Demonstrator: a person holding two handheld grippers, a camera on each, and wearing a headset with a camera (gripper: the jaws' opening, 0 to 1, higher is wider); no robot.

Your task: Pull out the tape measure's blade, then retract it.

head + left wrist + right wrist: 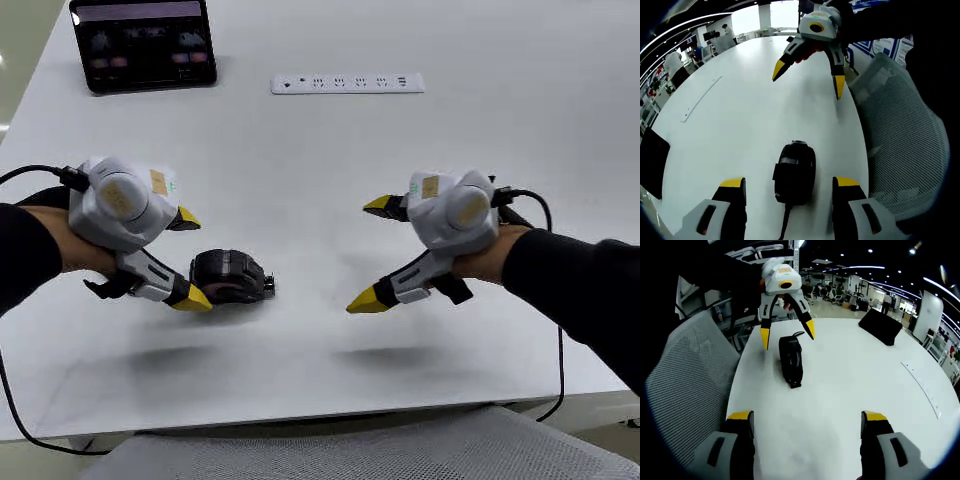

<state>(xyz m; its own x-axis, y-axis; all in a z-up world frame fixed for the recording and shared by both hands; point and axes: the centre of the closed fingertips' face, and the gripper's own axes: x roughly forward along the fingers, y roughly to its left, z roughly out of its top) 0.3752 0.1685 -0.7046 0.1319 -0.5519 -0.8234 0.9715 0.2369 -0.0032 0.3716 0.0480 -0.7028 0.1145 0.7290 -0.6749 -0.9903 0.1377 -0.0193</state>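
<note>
A black tape measure [230,276] lies on the white table [300,150], its blade drawn in. My left gripper [194,258] is open, its yellow-tipped jaws standing either side of the tape measure's [795,172] rear end without touching it. My right gripper [373,252] is open too, held above the table a short way right of the tape measure [791,360], nothing between its jaws. The left gripper view looks past the case to the right gripper [806,77]; the right gripper view looks back at the left gripper [787,335] over the case.
A white power strip [348,83] lies at the back middle of the table, and a dark tablet [143,42] stands at the back left. A grey mesh chair [400,450] sits at the table's near edge. Cables trail from both grippers.
</note>
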